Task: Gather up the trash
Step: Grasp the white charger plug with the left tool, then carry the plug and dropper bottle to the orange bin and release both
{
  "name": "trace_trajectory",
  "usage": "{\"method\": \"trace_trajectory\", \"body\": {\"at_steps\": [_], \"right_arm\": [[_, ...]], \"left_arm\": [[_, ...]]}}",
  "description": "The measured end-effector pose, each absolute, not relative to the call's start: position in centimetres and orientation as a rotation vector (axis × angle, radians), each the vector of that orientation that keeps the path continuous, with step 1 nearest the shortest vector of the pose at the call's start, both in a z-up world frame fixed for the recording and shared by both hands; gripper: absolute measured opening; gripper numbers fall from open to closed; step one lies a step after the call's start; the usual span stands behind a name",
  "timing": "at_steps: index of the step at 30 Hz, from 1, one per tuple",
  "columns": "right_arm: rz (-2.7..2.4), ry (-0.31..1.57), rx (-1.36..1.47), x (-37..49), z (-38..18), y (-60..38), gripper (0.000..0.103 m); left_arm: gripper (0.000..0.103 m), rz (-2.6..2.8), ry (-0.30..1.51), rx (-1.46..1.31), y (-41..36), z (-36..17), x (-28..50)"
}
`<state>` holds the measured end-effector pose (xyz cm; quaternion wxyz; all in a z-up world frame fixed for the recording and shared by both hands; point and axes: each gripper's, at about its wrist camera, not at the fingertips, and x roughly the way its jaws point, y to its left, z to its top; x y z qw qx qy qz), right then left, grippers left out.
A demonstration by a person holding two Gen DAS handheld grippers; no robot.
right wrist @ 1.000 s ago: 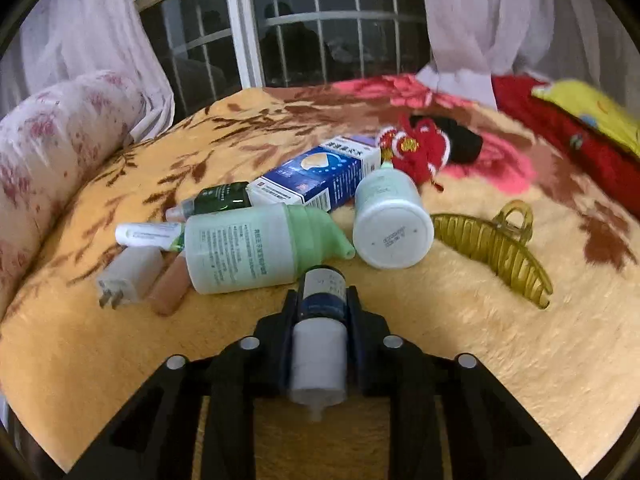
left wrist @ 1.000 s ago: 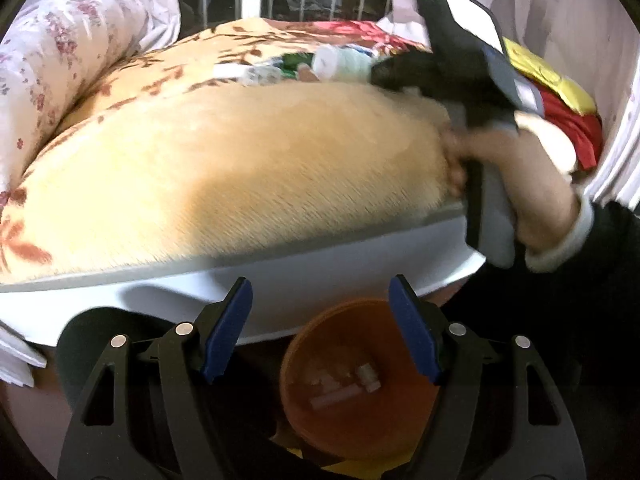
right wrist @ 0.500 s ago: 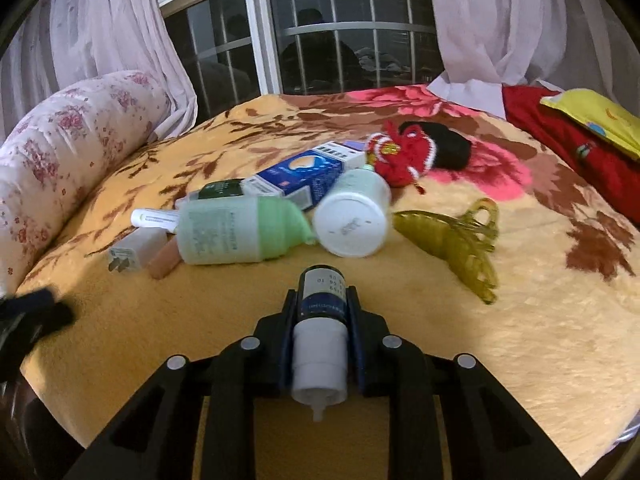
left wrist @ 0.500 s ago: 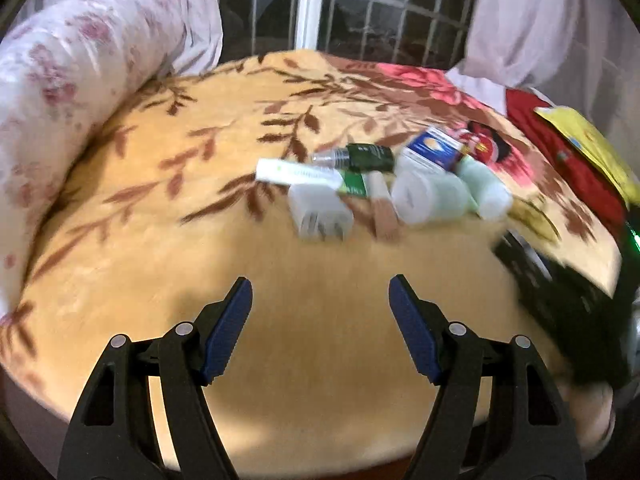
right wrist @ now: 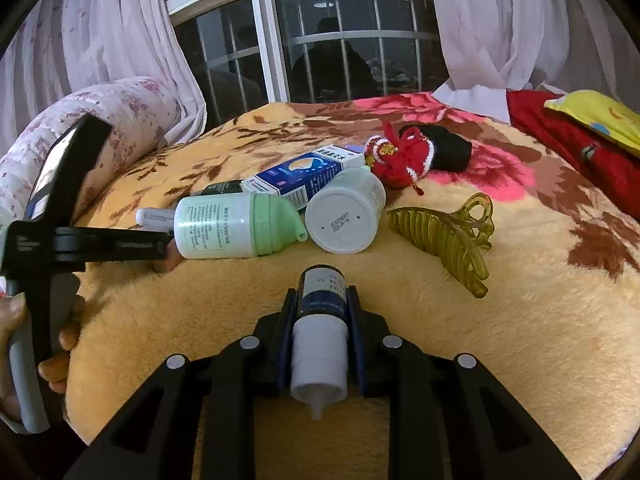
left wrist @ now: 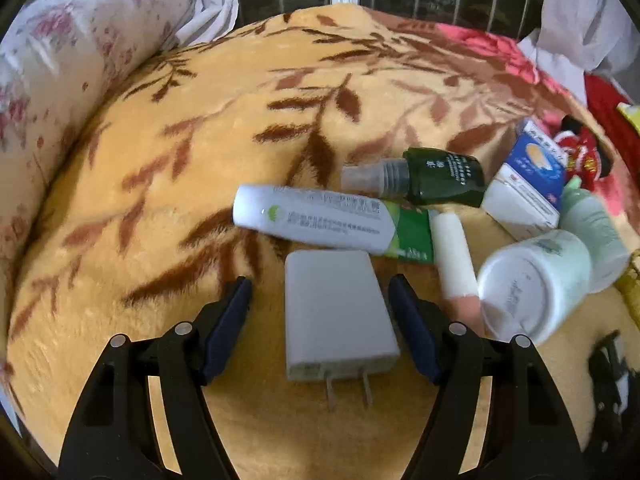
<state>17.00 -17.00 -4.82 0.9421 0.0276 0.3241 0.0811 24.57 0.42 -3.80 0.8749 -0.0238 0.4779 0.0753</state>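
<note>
My left gripper point(left wrist: 320, 300) is open, its jaws on either side of a white plug charger point(left wrist: 338, 314) lying on the yellow blanket point(left wrist: 200, 128). Behind it lie a white and green tube point(left wrist: 328, 222), a dark green spray bottle point(left wrist: 424, 178), a pale stick point(left wrist: 454, 256), a white jar point(left wrist: 528, 284) and a blue and white box point(left wrist: 528, 176). My right gripper point(right wrist: 322, 300) is shut on a small dark spray bottle point(right wrist: 320, 312) with a white cap, held above the blanket. The left gripper's body point(right wrist: 80, 236) shows at the left of the right wrist view.
A pale green bottle point(right wrist: 236, 230), a yellow-green hair claw point(right wrist: 448, 236) and a red and black knitted toy point(right wrist: 416, 156) lie on the bed. A floral bolster point(left wrist: 68, 92) lies along the left. A barred window point(right wrist: 340, 52) and curtains stand behind.
My left gripper has swung up from the orange bin below the bed edge and moved in over the blanket to straddle the charger. My right gripper has drawn back a little, still holding the bottle.
</note>
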Motion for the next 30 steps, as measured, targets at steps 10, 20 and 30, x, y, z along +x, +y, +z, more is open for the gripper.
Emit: {"method": "trace_trajectory", "body": {"at_steps": [10, 20, 30], "right_arm": [[0.143, 0.658, 0.061, 16.8, -4.5, -16.9, 0.023], [0.180, 0.647, 0.073, 15.1, -3.2, -16.5, 0.023], [0.215, 0.647, 0.022, 11.2, -2.2, -15.4, 0.023]], "left_arm": [[0.039, 0.091, 0.890, -0.132, 1.5, -2.7, 21.1], [0.039, -0.001, 0.805, -0.162, 1.7, -0.5, 14.6], [0.039, 0.006, 0.774, -0.067, -0.3, 0.2, 8.6]]}}
